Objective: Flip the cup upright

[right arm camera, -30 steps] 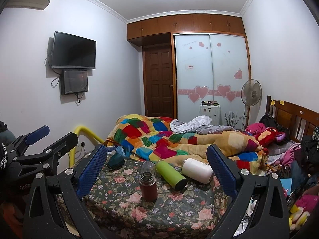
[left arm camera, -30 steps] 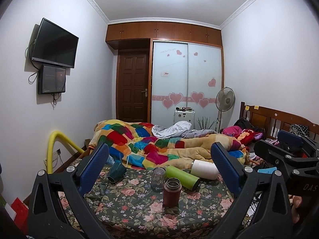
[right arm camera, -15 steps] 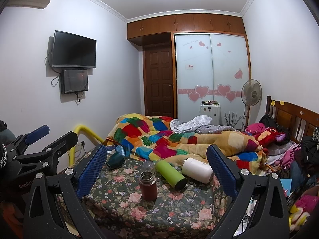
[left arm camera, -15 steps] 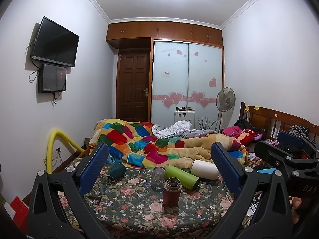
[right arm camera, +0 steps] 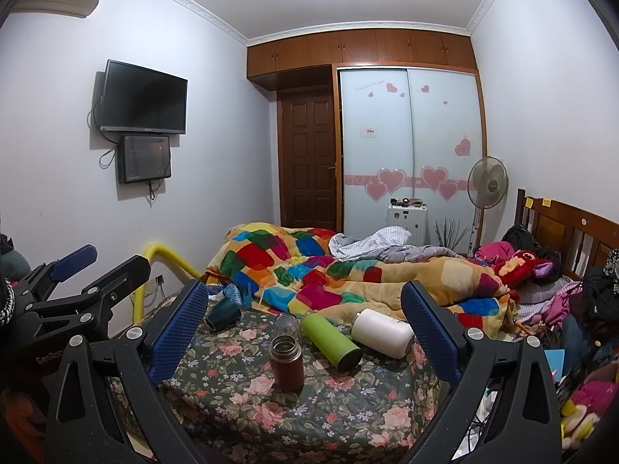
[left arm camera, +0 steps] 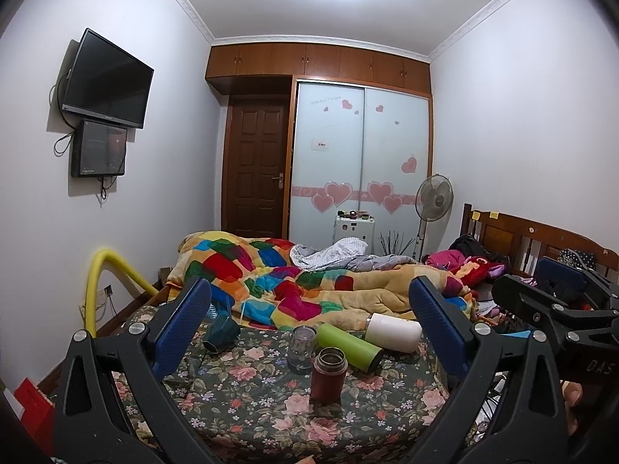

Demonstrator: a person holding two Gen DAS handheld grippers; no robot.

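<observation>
The dark teal cup (left arm camera: pixel 221 333) lies on its side on the floral bedspread (left arm camera: pixel 247 417), at the far left of the cluster of drinkware, close against the edge of the patchwork quilt (left arm camera: pixel 309 290); in the right wrist view we see its open mouth (right arm camera: pixel 223 312) facing us. Only the left wrist view shows us the right claw (left arm camera: pixel 557 301) from outside, held off to the right near the wooden headboard (left arm camera: pixel 541 236); only the right wrist view shows us the left claw (right arm camera: pixel 81 270) off to the left, in front of the yellow tube (right arm camera: pixel 170 259), and the air conditioner (right arm camera: pixel 58 0) high on the wall. Around the cup we find a clear glass jar (left arm camera: pixel 301 348) upright, a maroon thermos (left arm camera: pixel 328 375) upright with its mouth open, a green bottle (left arm camera: pixel 350 346) on its side and a white bottle (left arm camera: pixel 392 331) on its side. The jar and thermos stand between us and the green bottle. Both claws are spread wide with nothing between their blue pads (left arm camera: pixel 185 321), held level above the near end of the bed, well apart from the cup.
</observation>
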